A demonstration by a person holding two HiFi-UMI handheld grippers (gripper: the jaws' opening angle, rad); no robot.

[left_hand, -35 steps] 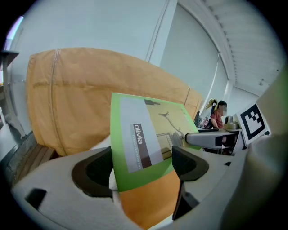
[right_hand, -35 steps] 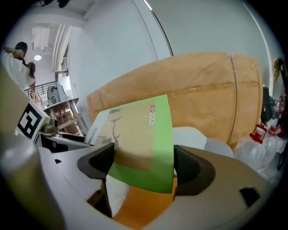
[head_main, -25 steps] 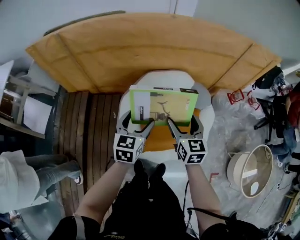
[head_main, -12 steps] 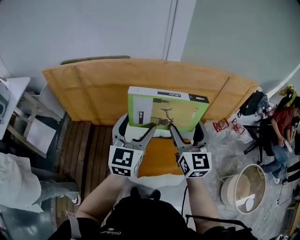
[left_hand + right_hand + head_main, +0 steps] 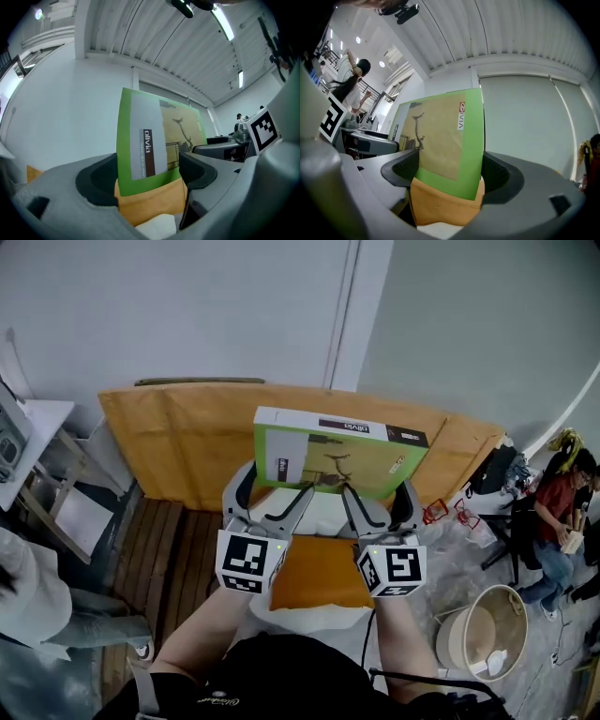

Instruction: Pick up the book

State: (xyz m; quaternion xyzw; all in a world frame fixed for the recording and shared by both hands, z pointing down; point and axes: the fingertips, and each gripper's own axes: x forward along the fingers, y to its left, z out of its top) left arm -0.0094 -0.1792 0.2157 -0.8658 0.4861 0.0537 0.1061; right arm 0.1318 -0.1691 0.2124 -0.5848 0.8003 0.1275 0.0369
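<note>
Both tongs are on it. We have the green-bordered book with a tan cover picture (image 5: 337, 460) up in the air, carried by nothing except the two grippers. It hangs above the orange cushion (image 5: 319, 573) and in front of the large plywood sheet leaning on the grey wall (image 5: 178, 437).

The left gripper (image 5: 277, 486) bites the book's lower long edge close to its lower left corner. In the left gripper view its jaws are closed on the book (image 5: 150, 140), squeezing the green border and the grey panel with a brown label. The orange cushion (image 5: 150, 201) shows below the left gripper (image 5: 149, 171).

The right gripper (image 5: 377, 491) grips the same lower edge, right of the middle and inboard of the lower right corner. The right gripper view shows the right gripper (image 5: 449, 173) with its jaws clamped on the book (image 5: 450, 136), across green border and tan picture.

For orientation, the long axis runs left to right across the head view, and the right end dips a little lower. The book stands on its long edge with the cover facing us. A white edge strip with dark print points up and away.

Off to the right, a pale round tub (image 5: 473, 634) sits on the floor. A person in a red top (image 5: 553, 502) stands well apart from the book.
</note>
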